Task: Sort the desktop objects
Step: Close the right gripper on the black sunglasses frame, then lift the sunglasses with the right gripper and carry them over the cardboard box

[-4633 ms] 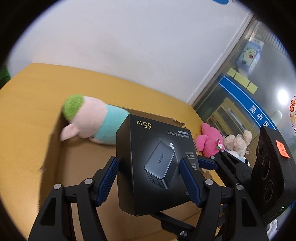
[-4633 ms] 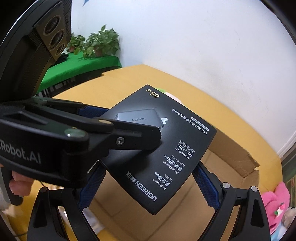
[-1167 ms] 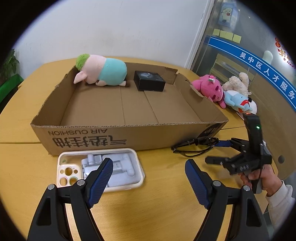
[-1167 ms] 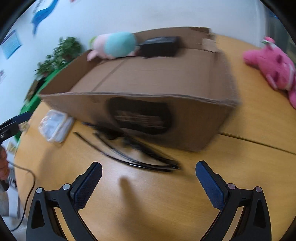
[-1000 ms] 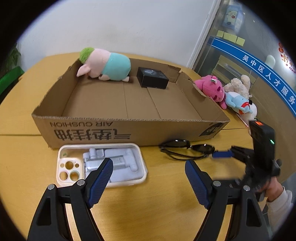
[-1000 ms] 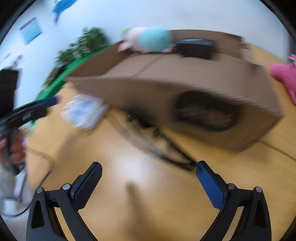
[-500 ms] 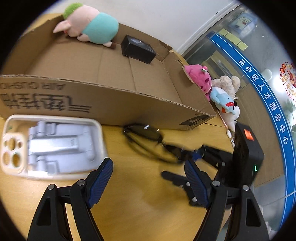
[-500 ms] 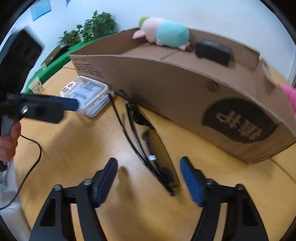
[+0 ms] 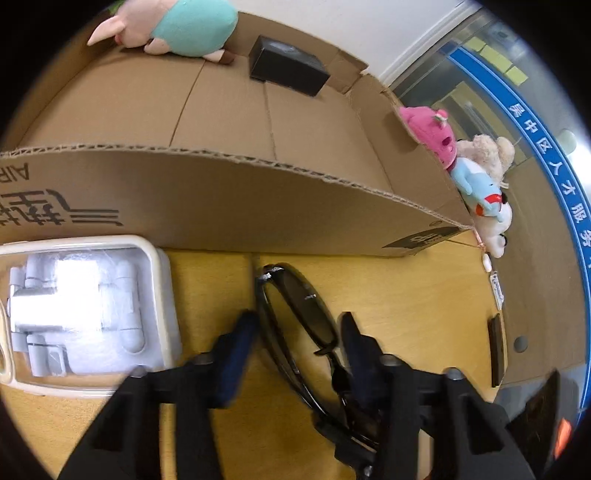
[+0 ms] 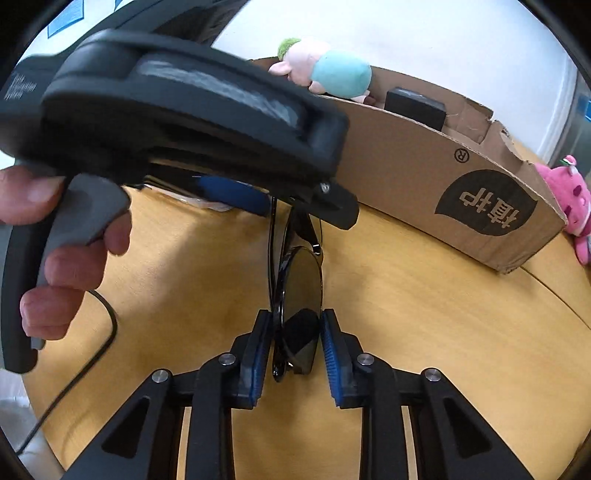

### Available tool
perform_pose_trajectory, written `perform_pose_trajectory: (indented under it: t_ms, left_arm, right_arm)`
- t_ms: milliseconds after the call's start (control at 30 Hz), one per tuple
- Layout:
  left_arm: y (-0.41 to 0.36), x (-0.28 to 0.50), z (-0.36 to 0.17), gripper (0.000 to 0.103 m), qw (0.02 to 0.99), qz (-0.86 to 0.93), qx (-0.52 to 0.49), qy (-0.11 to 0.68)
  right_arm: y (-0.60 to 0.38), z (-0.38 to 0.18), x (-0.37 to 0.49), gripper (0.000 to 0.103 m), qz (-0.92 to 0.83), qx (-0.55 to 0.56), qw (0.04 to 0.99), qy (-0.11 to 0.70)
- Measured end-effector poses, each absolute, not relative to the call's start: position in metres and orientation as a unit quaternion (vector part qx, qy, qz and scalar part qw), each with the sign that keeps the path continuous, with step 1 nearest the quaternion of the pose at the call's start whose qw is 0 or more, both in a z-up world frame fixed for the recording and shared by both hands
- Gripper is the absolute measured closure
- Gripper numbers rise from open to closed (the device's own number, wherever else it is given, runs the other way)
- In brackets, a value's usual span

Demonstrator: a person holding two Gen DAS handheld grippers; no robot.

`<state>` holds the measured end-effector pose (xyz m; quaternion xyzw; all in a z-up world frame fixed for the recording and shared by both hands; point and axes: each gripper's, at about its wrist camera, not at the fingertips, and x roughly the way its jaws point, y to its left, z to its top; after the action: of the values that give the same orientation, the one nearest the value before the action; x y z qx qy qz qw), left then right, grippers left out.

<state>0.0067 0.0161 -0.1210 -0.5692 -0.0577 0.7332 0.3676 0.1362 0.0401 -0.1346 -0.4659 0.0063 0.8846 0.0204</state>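
Note:
Black sunglasses [image 9: 295,314] lie folded on the yellow table in front of the cardboard box [image 9: 221,206]. My left gripper [image 9: 297,325] straddles one lens from above. Its jaws are closing, with a little gap still showing at each blue pad. My right gripper [image 10: 295,343] holds the other end of the sunglasses [image 10: 299,295]. Its jaws are closing too, and both pads touch the frame. In the right wrist view the left gripper [image 10: 291,206] hangs over the far lens, held by a hand [image 10: 66,266].
Inside the box lie a pink and teal plush pig [image 9: 177,26] and a black charger box [image 9: 288,70]. A white phone case with packaging [image 9: 85,314] sits left of the sunglasses. Plush toys [image 9: 428,125] lie past the box's right end. A black cable [image 10: 99,332] trails at the left.
Both grippers have come in over the sunglasses from either end and dropped lower. Their wide-open jaws have narrowed around the frame. The sunglasses now run straight between the right gripper's pads.

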Motion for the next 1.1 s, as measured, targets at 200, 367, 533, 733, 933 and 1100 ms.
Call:
perform_pose_trajectory:
  t_ms: [200,367,533,733,933,1100]
  left_arm:
    - [0.012,0.014,-0.112,0.067,0.367,0.743,-0.558,-0.050]
    - [0.016,0.019,-0.078,0.067,0.381,0.758,-0.529,-0.036]
    - [0.031,0.017,-0.023,0.067,0.404,0.776,-0.483,-0.015]
    - [0.074,-0.016,0.035,0.067,0.430,0.785,-0.446,0.019]
    - [0.136,-0.071,0.057,0.067,0.451,0.769,-0.452,0.040]
    - [0.181,-0.125,0.028,0.067,0.463,0.740,-0.485,0.047]
  right_arm:
    - [0.022,-0.124,0.142,0.080,0.894,-0.446,0.032,-0.004]
    - [0.019,-0.101,0.149,0.080,0.907,-0.418,0.047,-0.002]
    - [0.024,-0.056,0.154,0.080,0.925,-0.372,0.076,-0.003]
    - [0.053,-0.011,0.127,0.080,0.939,-0.326,0.108,0.008]
    - [0.113,0.012,0.075,0.080,0.938,-0.320,0.125,0.040]
    - [0.161,0.004,0.033,0.080,0.924,-0.349,0.134,0.076]
